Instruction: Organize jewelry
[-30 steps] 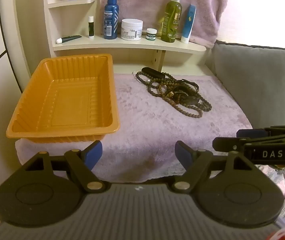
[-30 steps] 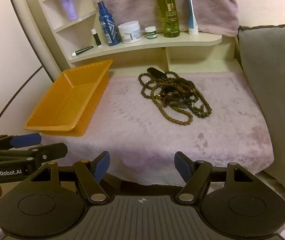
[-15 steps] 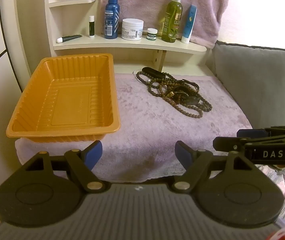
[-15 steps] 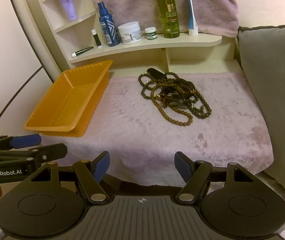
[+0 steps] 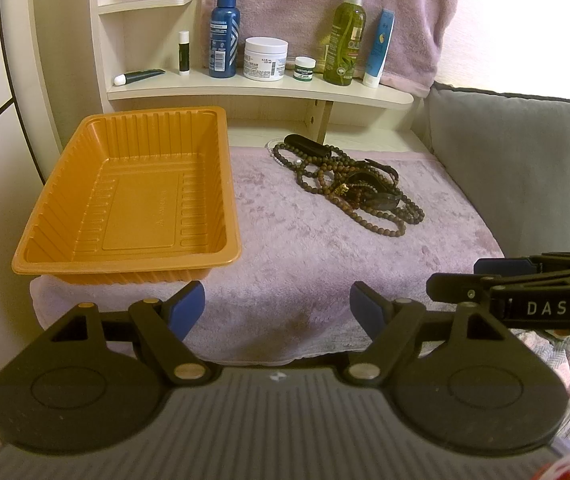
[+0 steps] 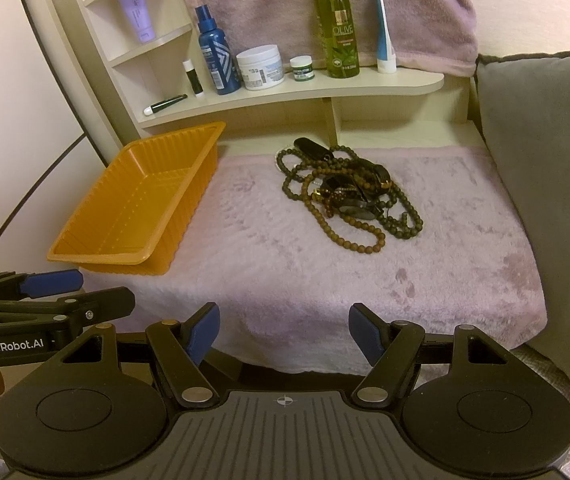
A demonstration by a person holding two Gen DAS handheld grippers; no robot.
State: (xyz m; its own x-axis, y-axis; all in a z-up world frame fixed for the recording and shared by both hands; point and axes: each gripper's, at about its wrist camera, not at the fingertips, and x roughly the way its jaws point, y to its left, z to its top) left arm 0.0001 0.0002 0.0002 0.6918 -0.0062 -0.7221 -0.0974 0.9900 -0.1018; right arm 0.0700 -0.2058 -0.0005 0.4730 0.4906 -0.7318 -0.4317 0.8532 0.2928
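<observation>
Jewelry point(image 5: 351, 188), a tangle of bead strings, lies on the pink towel point(image 5: 293, 264) of the desk, to the right of the orange tray point(image 5: 125, 196), not touching it. Left claw point(image 5: 277, 306) and right claw point(image 6: 284, 332) both stand apart, holding nothing, near the towel's front edge.

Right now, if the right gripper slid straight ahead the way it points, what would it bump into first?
Probably the fluffy pink towel just ahead of the open right gripper. The tangled pile of brown bead necklaces lies farther along; depth is hard to judge.
</observation>
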